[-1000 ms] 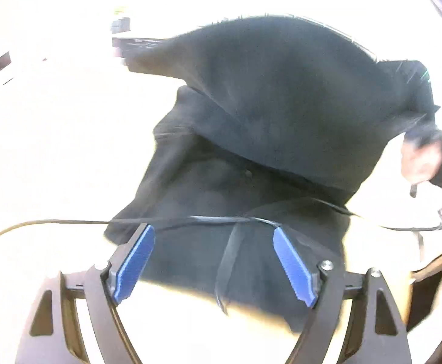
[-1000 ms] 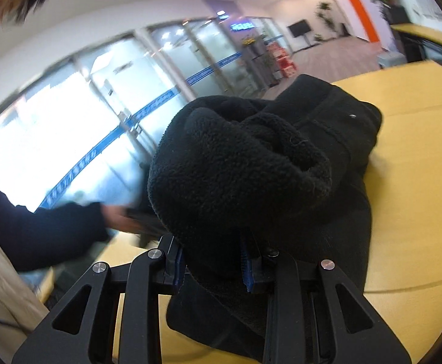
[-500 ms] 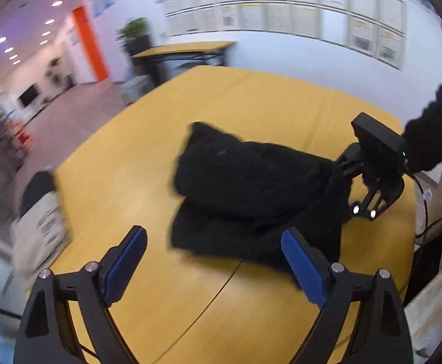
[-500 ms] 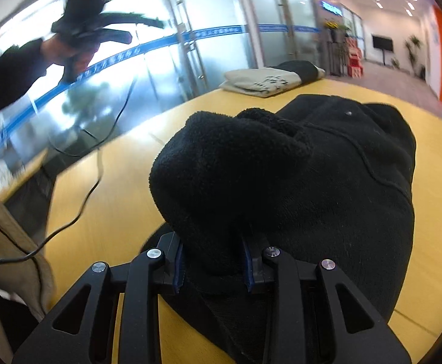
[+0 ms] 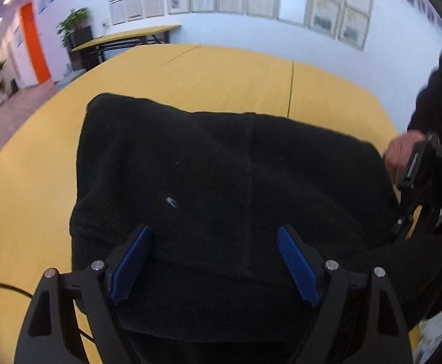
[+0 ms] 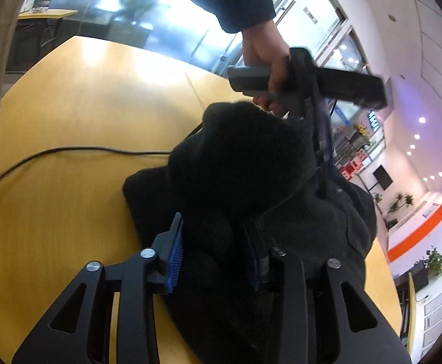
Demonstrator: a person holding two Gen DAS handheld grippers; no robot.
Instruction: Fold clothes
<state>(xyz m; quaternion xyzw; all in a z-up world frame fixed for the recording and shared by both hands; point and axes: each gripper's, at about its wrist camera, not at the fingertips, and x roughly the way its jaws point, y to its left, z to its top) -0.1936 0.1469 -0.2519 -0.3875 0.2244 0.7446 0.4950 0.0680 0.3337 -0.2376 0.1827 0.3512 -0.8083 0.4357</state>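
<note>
A black fleece garment (image 5: 221, 166) lies in a thick bundle on the yellow table (image 5: 221, 69). My left gripper (image 5: 213, 261) hovers open over its near edge, blue pads (image 5: 129, 261) wide apart, nothing between them. In the right wrist view my right gripper (image 6: 213, 257) is shut on a thick bunch of the same garment (image 6: 245, 176). That bunch rises as a hump in front of it. A hand holds the left gripper (image 6: 324, 148) above the far side of the hump. In the left wrist view the right gripper (image 5: 415, 182) sits at the garment's right edge.
A black cable (image 6: 69, 151) runs across the table (image 6: 69, 91) to the left of the garment. Bare yellow tabletop surrounds the bundle. Another table (image 5: 129, 35) and potted plants stand by the far wall. A dark sleeve (image 5: 436, 100) is at the right.
The garment, held up in the air a second ago, now rests bundled on the table. My left gripper has come in close over it, still open. The right gripper has kept its hold.
</note>
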